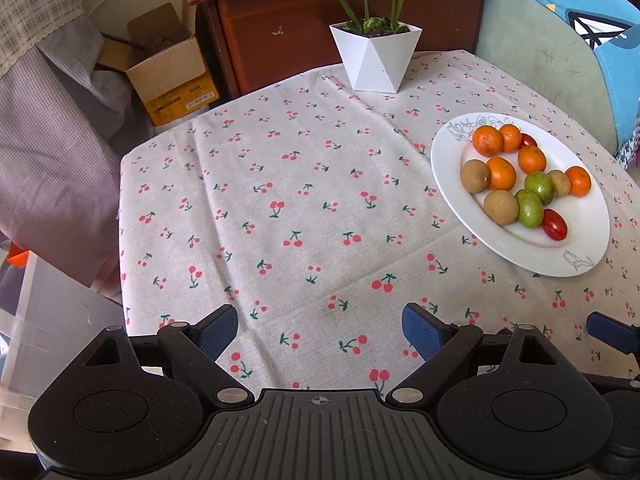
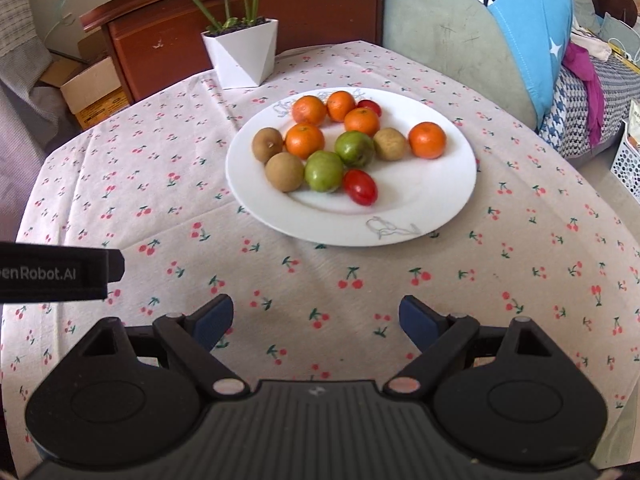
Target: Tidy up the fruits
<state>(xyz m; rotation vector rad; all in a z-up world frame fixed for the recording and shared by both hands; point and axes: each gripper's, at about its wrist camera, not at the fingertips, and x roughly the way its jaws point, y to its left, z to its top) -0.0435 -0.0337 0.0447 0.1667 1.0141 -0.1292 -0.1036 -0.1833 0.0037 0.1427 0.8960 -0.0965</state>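
A white plate [image 2: 420, 200] [image 1: 452, 168] on the cherry-print tablecloth holds mixed fruit: several oranges [image 2: 305, 141] [image 1: 501, 173], two green fruits [image 2: 324, 171] [image 1: 529, 208], brown round fruits [image 2: 284, 171] [image 1: 501, 207] and red tomatoes [image 2: 361, 187] [image 1: 554, 224]. My right gripper [image 2: 316, 318] stands open over bare cloth in front of the plate, nothing between its fingers. My left gripper [image 1: 320, 330] is open too, above the cloth to the left of the plate. Part of the left gripper's body [image 2: 56, 272] shows at the left edge of the right wrist view.
A white faceted plant pot [image 1: 376, 58] [image 2: 242, 56] stands at the table's far edge. Behind it is a brown wooden cabinet [image 1: 340, 12]. A cardboard box [image 1: 168, 68] sits on the floor at the left, a cushioned seat with blue cloth [image 2: 500, 20] at the right.
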